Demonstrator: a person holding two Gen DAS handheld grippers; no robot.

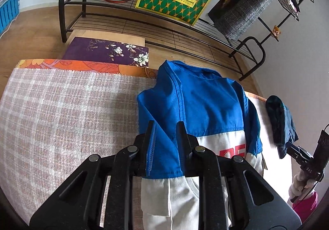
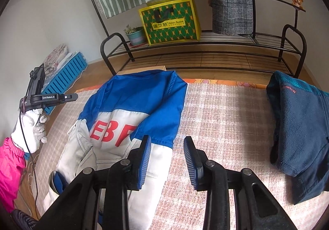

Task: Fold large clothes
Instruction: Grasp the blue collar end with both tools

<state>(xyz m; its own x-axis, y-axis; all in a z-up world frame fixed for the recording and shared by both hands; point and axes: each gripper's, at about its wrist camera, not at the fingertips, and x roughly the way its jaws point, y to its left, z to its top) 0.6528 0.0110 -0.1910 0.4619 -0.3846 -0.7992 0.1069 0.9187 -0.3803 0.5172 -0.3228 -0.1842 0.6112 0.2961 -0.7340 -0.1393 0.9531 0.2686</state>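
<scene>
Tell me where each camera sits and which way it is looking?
Left wrist view: sits on the left claw, looking down along its fingers, which pinch the blue and white jacket with red letters on the pink checked blanket; the right claw shows at the right edge.
Right wrist view: sits on the right claw, looking down at the jacket's edge; its fingers stand apart, and a white-gloved hand holds the left claw.
Both show the jacket, blanket, folded dark blue fleece, green and yellow bag and black metal rack.

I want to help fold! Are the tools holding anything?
Left tool pinches a blue fold of the blue-and-white jacket. Right tool is open, holding nothing.
</scene>
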